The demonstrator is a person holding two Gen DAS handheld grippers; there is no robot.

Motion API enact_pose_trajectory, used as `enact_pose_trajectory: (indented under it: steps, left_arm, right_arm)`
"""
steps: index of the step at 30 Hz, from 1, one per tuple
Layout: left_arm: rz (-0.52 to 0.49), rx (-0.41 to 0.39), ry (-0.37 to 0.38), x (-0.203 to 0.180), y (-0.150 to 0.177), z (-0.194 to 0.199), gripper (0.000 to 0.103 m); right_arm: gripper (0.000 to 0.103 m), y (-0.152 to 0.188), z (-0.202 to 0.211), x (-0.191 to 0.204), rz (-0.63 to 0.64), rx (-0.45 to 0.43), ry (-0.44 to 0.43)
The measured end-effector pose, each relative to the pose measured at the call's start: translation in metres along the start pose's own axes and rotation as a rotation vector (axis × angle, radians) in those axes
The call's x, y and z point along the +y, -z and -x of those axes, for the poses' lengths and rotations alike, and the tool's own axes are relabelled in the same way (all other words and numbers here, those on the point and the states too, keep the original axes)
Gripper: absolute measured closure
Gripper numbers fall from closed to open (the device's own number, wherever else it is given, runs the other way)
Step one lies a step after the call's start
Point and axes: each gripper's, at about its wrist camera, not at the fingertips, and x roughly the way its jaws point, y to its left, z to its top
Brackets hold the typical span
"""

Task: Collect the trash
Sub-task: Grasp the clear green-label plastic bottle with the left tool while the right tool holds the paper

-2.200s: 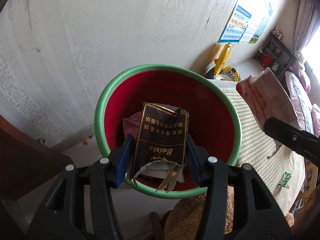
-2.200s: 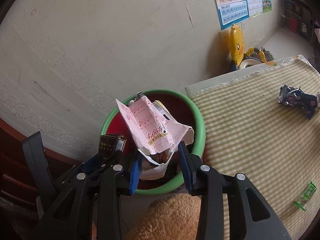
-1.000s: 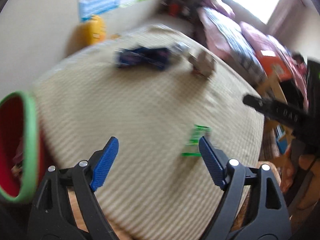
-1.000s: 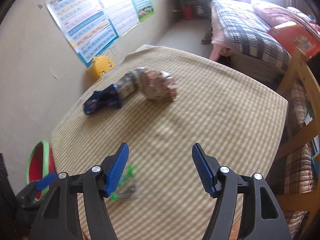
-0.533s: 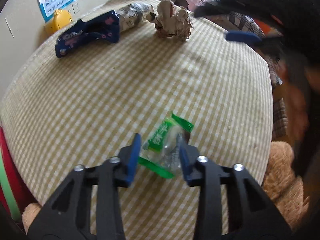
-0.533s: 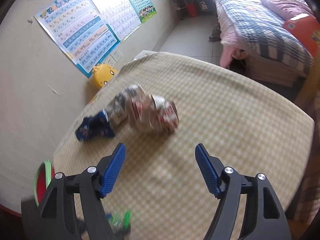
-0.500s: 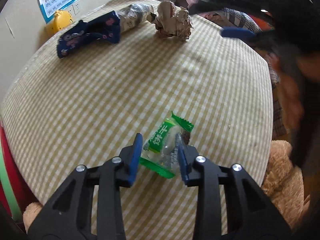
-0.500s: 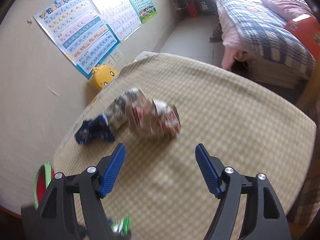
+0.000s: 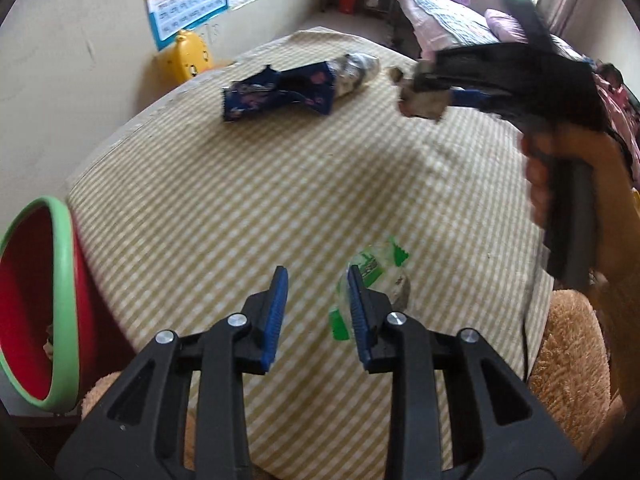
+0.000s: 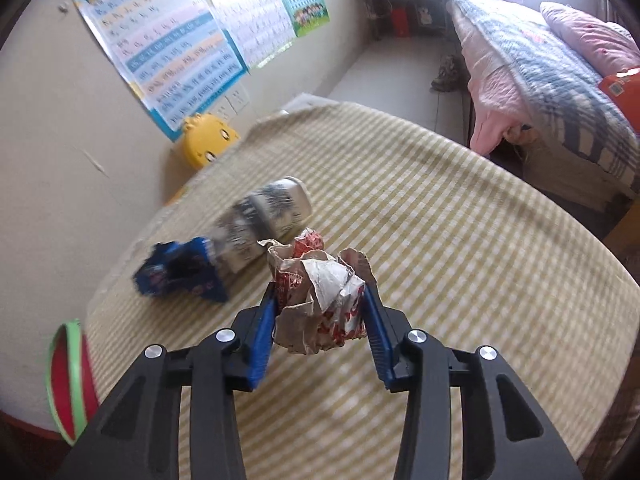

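On the yellow checked tablecloth point(image 9: 280, 200), my left gripper point(image 9: 317, 276) hovers with its jaws narrow and bare cloth showing between the pads. The green and clear wrapper point(image 9: 380, 264) lies at its right finger, partly hidden behind it, and the left pad is clear of it. My right gripper point(image 10: 320, 292) is closing its jaws on a crumpled red and white paper ball point(image 10: 320, 308), with both pads against its sides. In the left wrist view the ball point(image 9: 420, 102) hangs in that gripper just above the cloth.
A blue wrapper point(image 9: 276, 92) and a silvery can point(image 9: 356, 72) lie together at the table's far side. The red bin with a green rim point(image 9: 60, 240) stands off the left edge. A brown plush toy point(image 9: 568, 360) sits below the near edge, and a bed point(image 10: 540, 60) stands beyond.
The green wrapper sat between the left pads; now it lies at the right finger, outside the gap. The right gripper came down over the paper ball and closed on it.
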Motion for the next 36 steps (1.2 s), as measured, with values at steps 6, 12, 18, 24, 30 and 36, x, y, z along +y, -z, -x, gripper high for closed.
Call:
enact_pose_trajectory:
  steps: [6,12,18,24,30,36]
  left_arm:
    - [-0.027,-0.013,-0.050,0.002,0.008,0.003,0.048]
    - [-0.119,-0.038,-0.054,-0.015,0.021,0.008,0.029]
    - [-0.226,-0.040,-0.041,-0.038,0.031,0.014,0.017]
    - [-0.327,-0.016,-0.108,-0.054,0.040,0.005,0.017]
    - [-0.275,0.063,-0.172,-0.043,0.033,-0.020,0.017]
    - [-0.261,0.103,-0.154,-0.039,0.029,-0.030,0.054]
  right_arm:
    - [0.062,0.039,0.052,0.006,0.005,-0.032,-0.023]
    - [0.061,0.081,0.080,0.007,-0.016,-0.025,-0.017]
    - [0.061,0.098,0.097,0.002,-0.038,-0.037,-0.006]
    - [0.059,0.104,0.108,-0.010,-0.072,-0.056,-0.015]
    - [0.059,0.113,0.109,-0.010,-0.083,-0.047,-0.033]
    - [0.059,0.118,0.108,-0.011,-0.095,-0.045,-0.051]
